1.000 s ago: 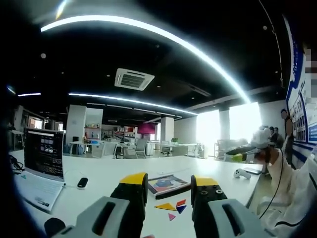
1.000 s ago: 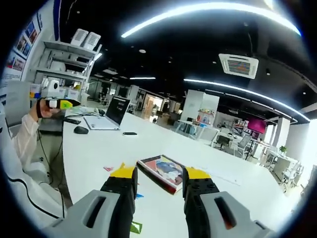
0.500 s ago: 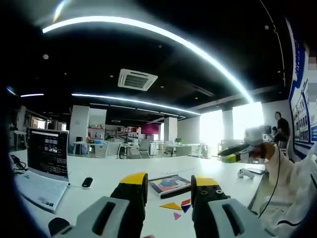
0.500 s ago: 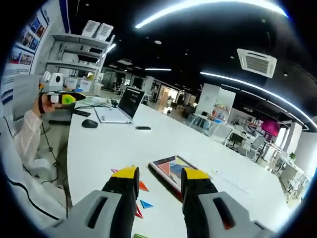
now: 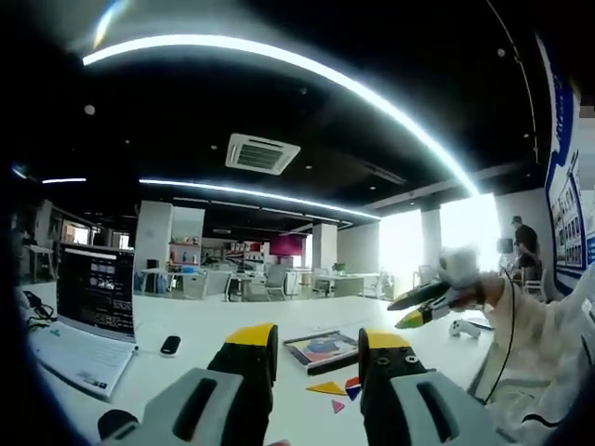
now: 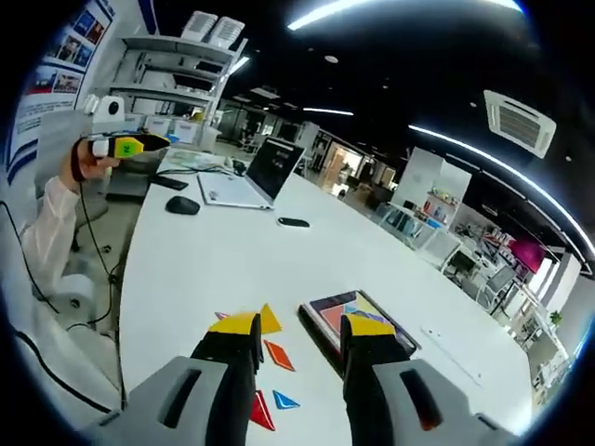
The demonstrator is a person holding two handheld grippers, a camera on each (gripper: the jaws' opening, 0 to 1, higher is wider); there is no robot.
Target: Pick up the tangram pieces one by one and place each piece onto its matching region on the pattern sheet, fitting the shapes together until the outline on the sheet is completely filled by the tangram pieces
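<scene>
We held right gripper (image 6: 296, 336) and left gripper (image 5: 319, 346) high, both jaws apart, empty. Loose tangram pieces (image 6: 272, 354) beside pattern sheet (image 6: 353, 318); we judged slow descent onto 1 piece best.

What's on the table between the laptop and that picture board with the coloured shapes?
In the right gripper view, a small dark phone-like object lies on the white table between the laptop and the board; the rest is bare.

Pattern sheet (image 6: 356, 318) lies on table (image 6: 214, 260); loose tangram pieces (image 6: 271, 353) just left; laptop (image 6: 253, 178) and mouse (image 6: 182, 205) far left.
</scene>
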